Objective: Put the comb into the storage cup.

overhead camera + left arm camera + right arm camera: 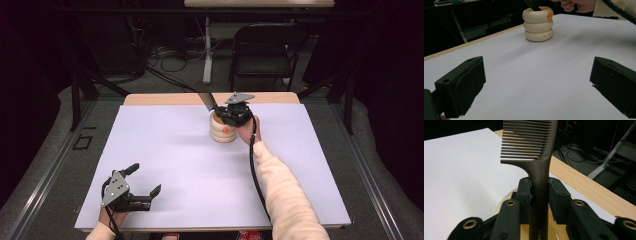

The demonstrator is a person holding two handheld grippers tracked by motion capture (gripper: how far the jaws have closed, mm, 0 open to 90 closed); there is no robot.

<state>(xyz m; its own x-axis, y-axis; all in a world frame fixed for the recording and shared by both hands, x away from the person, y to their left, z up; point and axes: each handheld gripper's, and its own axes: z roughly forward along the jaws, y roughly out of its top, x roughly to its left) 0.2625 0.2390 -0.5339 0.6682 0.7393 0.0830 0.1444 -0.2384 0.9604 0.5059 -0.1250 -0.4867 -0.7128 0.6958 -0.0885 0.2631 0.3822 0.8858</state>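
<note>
mostly the bench point(165, 150) takes the space: a wide white sheet covers it, and a strip of light wood shows along its far edge. behind it, on the grey floor, stands a black folding chair point(264, 50).

near the far edge of the bench, a little right of the middle, stands a cream holder point(223, 129) shaped like three rings stacked one on another. in the left claw view the holder point(538, 23) has a small orange mark on its top ring, and a line of tiny dark print on the lowest ring, too small to read.

the right claw point(231, 114) hangs just over the mouth of this holder. its jaws are pressed tight on the handle of a dark brown comb point(537, 162), which stands upright with the teeth above the claw and the handle going down into the holder. pale letters "crea" can be read low on the handle; the rest is cut off.

the left claw point(145, 182) rests at the near left corner of the bench, well apart from the holder. its jaws stand wide apart and nothing is between them.
</note>
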